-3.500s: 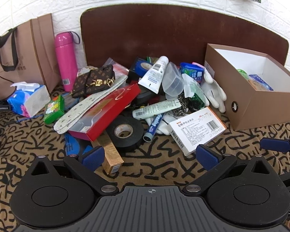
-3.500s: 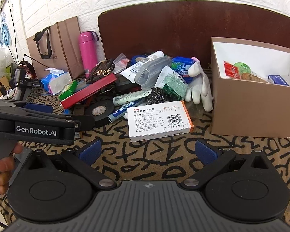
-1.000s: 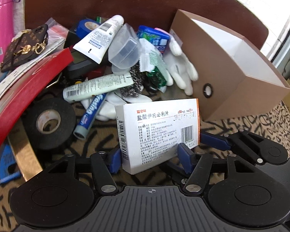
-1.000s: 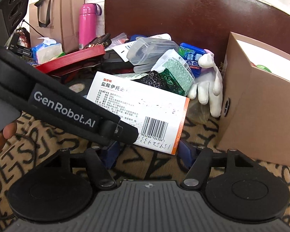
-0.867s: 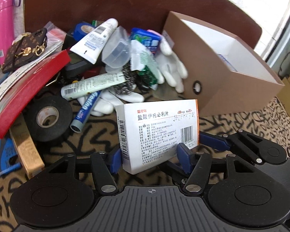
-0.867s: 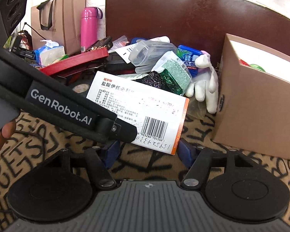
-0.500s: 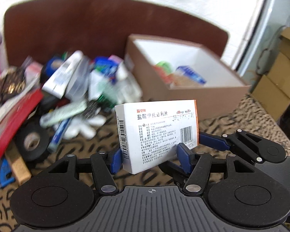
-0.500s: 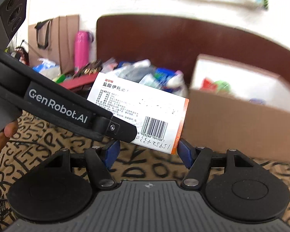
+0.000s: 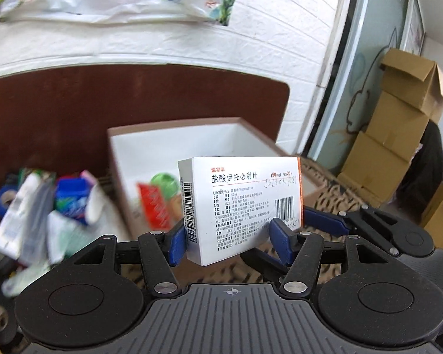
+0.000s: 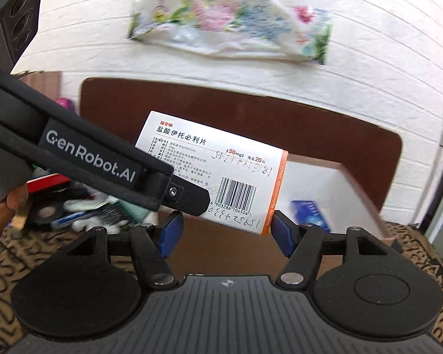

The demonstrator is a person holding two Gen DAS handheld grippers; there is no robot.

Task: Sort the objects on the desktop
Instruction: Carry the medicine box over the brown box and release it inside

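1. Brown storage box [image 9: 124,183], open-topped with a white interior, stood at 12 o'clock from both cameras, against a dark brown board [image 9: 73,109].
2. Tabletop [image 10: 3,262], under a black-lettered tan cloth, carried a blurred heap of clutter [image 9: 44,206] at 9 o'clock of the box.
3. Medicine carton [image 9: 245,206], white with an orange end, was held in the air in front of the box, its printed face toward both cameras.
4. Left gripper [image 9: 226,240]: the jaws were opening, carton between them; the left pad lay against the carton's barcode side, the right pad over its front lower corner.
5. Right gripper [image 10: 226,231]: the jaws pinched the same carton by its lower edge, the orange end at the right pad.
6. Inside the box: a red packet [image 9: 153,206], a green round item [image 9: 164,181], a blue packet [image 10: 308,212].
7. A hand [image 10: 0,215] showed at 9 o'clock in the right view.
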